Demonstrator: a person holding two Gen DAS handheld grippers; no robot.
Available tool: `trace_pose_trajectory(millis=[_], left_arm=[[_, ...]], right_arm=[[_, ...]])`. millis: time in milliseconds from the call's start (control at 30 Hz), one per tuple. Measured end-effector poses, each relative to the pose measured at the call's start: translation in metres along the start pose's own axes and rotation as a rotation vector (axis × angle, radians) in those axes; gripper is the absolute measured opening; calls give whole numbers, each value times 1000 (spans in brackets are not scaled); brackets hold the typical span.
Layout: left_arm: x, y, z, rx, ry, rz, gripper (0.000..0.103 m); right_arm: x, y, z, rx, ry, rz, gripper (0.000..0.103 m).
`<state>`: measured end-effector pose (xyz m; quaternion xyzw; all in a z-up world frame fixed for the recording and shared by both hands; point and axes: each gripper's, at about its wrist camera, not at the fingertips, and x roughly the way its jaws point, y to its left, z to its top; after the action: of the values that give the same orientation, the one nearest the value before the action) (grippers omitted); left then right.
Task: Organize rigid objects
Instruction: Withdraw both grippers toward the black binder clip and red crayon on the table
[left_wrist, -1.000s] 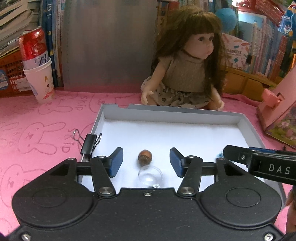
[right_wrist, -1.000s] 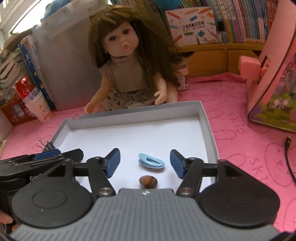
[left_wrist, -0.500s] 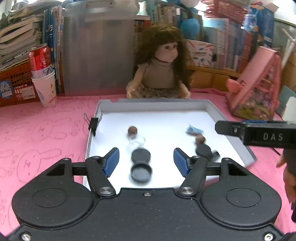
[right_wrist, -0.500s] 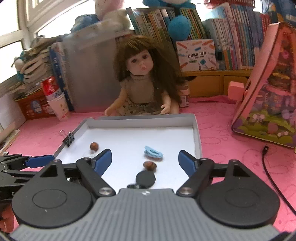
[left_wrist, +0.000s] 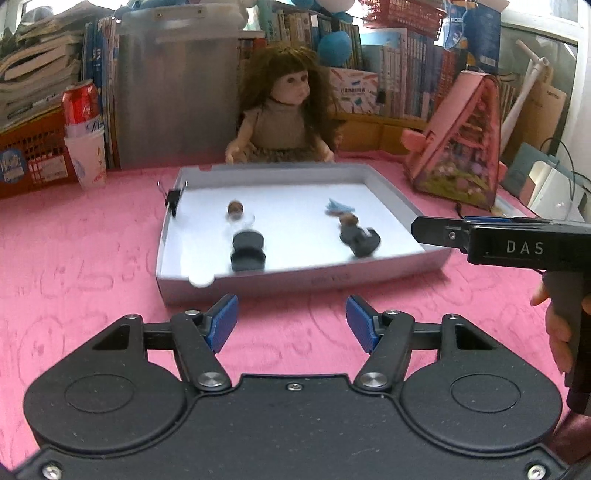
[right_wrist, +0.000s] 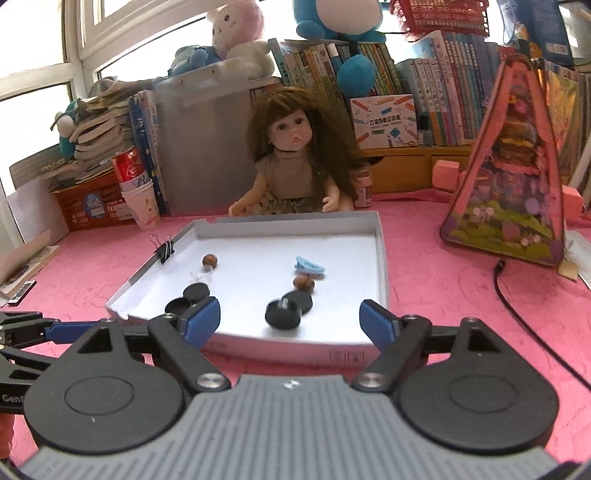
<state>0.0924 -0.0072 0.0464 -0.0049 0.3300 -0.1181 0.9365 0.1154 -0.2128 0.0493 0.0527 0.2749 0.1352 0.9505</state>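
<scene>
While both tools, left (left_wrist: 291, 325) and right (right_wrist: 290, 319), gape empty, only the right view shows the rabbit plush (right_wrist: 236, 29)

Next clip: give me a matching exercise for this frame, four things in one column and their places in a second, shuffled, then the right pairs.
Things:
1. binder clip
2. blue hair clip
3. red can
4. doll

Places:
A. sitting behind the far wall of the white tray
B. standing in a white paper cup
C. clipped on the tray's left wall
D. lying inside the tray, toward its right side

Pairs: 1-C, 2-D, 3-B, 4-A
</scene>
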Motion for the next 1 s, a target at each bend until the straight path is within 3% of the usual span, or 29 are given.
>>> trace_pose_trajectory(millis=[667,1000], left_arm=[[-43,-15,-66,71,81,-62,61],[-35,-13,-78,84,91,12,59]], right_arm=[[-31,7,-67,-44,19,-96,91],[-34,8,-81,-63,26,-133,91]])
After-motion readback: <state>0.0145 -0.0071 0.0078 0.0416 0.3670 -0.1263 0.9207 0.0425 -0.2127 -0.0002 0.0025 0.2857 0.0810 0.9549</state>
